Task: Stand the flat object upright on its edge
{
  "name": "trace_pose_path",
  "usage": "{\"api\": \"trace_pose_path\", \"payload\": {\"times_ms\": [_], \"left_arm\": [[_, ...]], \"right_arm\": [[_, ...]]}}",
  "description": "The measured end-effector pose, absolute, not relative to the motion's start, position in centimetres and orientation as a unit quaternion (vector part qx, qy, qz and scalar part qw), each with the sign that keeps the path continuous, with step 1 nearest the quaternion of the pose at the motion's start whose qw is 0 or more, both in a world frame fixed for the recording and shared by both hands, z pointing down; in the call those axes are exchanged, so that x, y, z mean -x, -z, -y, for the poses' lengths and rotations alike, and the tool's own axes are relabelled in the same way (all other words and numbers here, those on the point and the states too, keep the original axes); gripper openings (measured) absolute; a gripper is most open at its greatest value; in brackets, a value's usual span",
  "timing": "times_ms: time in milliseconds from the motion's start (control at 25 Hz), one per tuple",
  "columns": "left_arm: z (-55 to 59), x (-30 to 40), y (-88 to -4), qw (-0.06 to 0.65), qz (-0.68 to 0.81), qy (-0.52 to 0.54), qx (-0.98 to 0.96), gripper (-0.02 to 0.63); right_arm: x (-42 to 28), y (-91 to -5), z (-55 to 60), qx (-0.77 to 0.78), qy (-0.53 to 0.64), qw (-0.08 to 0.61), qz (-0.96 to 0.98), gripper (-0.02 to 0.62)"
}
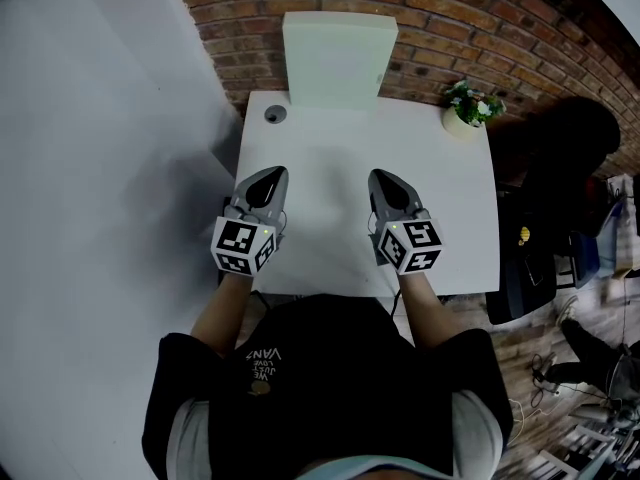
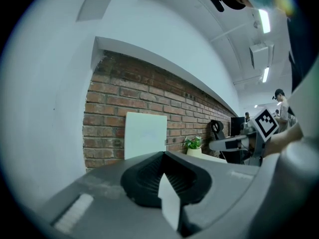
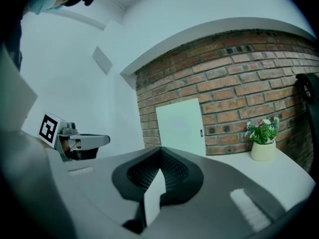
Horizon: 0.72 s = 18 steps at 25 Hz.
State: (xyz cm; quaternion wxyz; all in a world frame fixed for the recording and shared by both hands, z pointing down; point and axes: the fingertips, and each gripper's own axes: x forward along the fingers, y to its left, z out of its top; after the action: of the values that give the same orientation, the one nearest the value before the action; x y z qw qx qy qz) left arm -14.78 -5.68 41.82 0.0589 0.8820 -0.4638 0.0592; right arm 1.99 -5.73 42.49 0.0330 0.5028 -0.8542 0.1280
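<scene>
On black shirt (image 1: 400, 388), upside-down "VANS" print (image 1: 268, 354)

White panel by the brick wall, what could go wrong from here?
The white panel stands on edge at the table's far side; a nudge could tip it flat. The left gripper and right gripper are shut, so neither could grab it quickly. The potted plant nearby might get knocked.

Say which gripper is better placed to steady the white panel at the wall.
Right, marginally: the right gripper lines up with the white panel; the left gripper sits outside its edge. Both shut.
</scene>
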Motion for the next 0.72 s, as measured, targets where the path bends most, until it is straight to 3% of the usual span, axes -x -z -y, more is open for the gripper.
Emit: {"api": "trace_pose_path", "payload": {"times_ms": [720], "left_arm": [[2.7,15.5,-43.7,0.071,0.427,-0.07,-0.899,0.0]], "right_arm": [[-2.2,-44.4,1.5,-0.548,-0.146,0.03,0.823,-0.003]]}}
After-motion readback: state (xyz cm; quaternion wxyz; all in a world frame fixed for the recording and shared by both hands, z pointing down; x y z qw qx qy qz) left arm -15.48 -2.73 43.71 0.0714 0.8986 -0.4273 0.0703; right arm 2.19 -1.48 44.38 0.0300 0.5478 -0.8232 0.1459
